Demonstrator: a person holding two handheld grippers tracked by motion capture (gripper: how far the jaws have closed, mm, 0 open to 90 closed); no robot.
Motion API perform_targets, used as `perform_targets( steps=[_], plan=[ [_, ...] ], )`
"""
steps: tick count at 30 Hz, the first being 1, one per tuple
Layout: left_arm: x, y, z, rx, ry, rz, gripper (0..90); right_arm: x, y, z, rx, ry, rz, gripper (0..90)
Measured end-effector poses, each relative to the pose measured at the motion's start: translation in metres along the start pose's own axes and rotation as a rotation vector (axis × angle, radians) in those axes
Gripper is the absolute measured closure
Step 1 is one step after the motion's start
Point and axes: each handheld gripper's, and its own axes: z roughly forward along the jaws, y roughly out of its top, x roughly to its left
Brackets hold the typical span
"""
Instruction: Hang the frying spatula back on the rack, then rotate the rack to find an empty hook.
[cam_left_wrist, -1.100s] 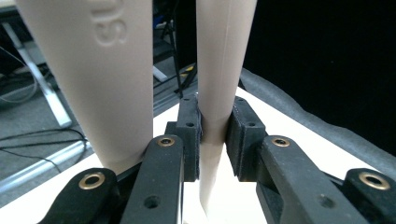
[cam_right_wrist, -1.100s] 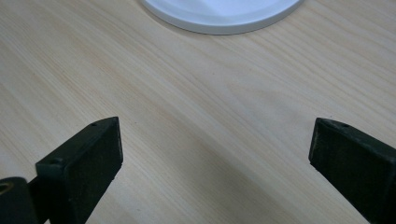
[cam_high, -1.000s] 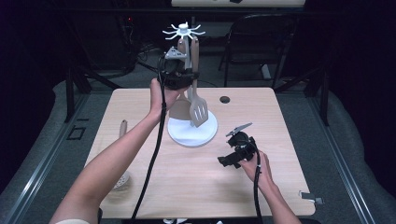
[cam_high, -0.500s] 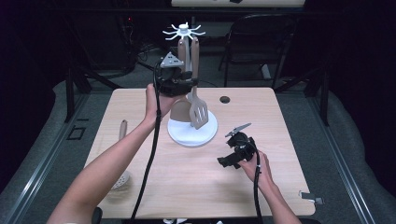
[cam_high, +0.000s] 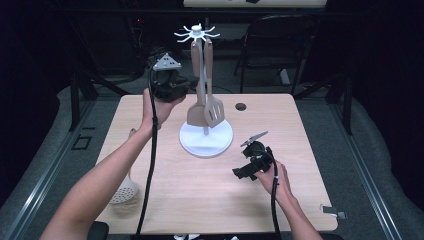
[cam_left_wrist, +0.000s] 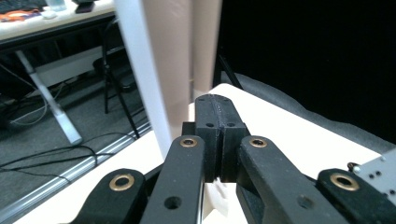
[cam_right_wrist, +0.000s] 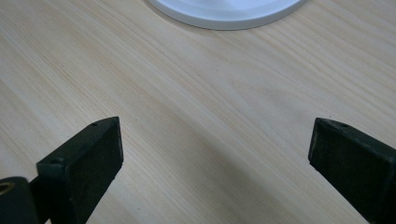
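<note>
Right gripper (cam_high: 251, 163) sits nearest me, low over the wooden table (cam_high: 300, 150), its jaws spread wide with nothing between them; in its own view I see bare wood and the edge of the white round base (cam_right_wrist: 226, 14) just ahead. At the near left edge a slotted spoon (cam_high: 125, 187) lies flat, handle pointing away from me. Farther off, my left gripper (cam_high: 170, 85) is raised beside the utensil rack (cam_high: 202, 90), jaws just closed fully, pad against pad, holding nothing. Both hanging utensils, a solid turner (cam_high: 196, 107) and a slotted turner (cam_high: 214, 107), hang upright just to its right, long axes vertical. The spoon lies well behind and below that hand, and the rack's pole (cam_left_wrist: 140, 70) crowds the left jaw.
</note>
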Motion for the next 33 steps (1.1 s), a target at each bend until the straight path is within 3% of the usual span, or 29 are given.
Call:
perform_targets(
  steps=[8,13,18,22,25,30,31,33],
  plan=[
    [0.008,0.015,-0.009,-0.017,0.040,0.012,89.9,-0.001,-0.001,-0.001,0.003,-0.011,-0.001,2.8],
    [0.009,0.019,-0.014,-0.024,0.042,0.015,89.9,-0.002,0.000,-0.003,0.018,-0.024,-0.015,2.9],
    [0.012,0.023,-0.019,-0.032,0.058,0.022,89.9,0.000,0.000,0.000,-0.009,0.005,0.004,2.9],
    [0.016,0.032,-0.025,-0.050,0.076,0.019,89.9,-0.003,0.000,-0.003,0.027,-0.025,-0.020,2.9],
    [0.018,0.040,-0.029,-0.069,0.084,0.020,89.9,-0.002,-0.001,-0.002,0.011,-0.016,-0.010,2.9],
    [0.019,0.052,-0.033,-0.088,0.094,0.028,89.8,-0.002,0.000,-0.001,0.026,-0.007,-0.006,3.1],
    [0.020,0.054,-0.033,-0.090,0.096,0.031,89.9,-0.002,0.000,-0.002,0.037,-0.023,-0.015,3.1],
    [0.021,0.056,-0.033,-0.087,0.100,0.030,89.9,-0.002,-0.001,0.000,0.017,-0.010,-0.004,3.1]
  ],
)
